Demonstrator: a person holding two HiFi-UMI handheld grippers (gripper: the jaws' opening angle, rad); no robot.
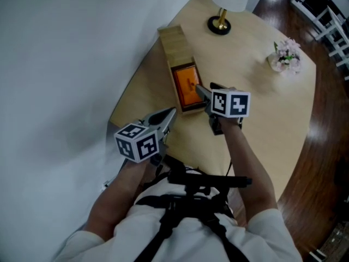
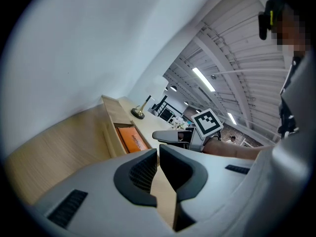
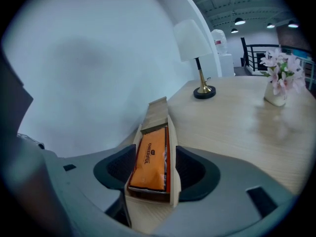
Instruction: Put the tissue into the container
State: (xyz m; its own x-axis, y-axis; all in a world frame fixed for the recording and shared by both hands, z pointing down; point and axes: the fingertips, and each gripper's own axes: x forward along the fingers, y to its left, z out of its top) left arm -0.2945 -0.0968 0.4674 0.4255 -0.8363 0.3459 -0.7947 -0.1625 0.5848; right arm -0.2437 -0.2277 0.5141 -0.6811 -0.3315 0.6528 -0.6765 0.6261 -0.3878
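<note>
An orange tissue pack (image 1: 185, 84) lies inside the open end of a long wooden container (image 1: 175, 40) on the table. My right gripper (image 1: 207, 90) hovers just over the container's near end, open, its jaws set wider than the box and holding nothing. In the right gripper view the pack (image 3: 150, 157) and container (image 3: 157, 110) show between the spread fingers of that gripper (image 3: 154, 169). My left gripper (image 1: 170, 113) sits to the left near the table's front edge, shut and empty. The left gripper view shows its closed tips (image 2: 158, 154), with the pack (image 2: 132, 138) beyond.
A lamp (image 1: 220, 23) stands at the back of the table past the container, and a small vase of pink flowers (image 1: 286, 56) at the far right. A white wall runs along the table's left side. Dark floor lies past the right edge.
</note>
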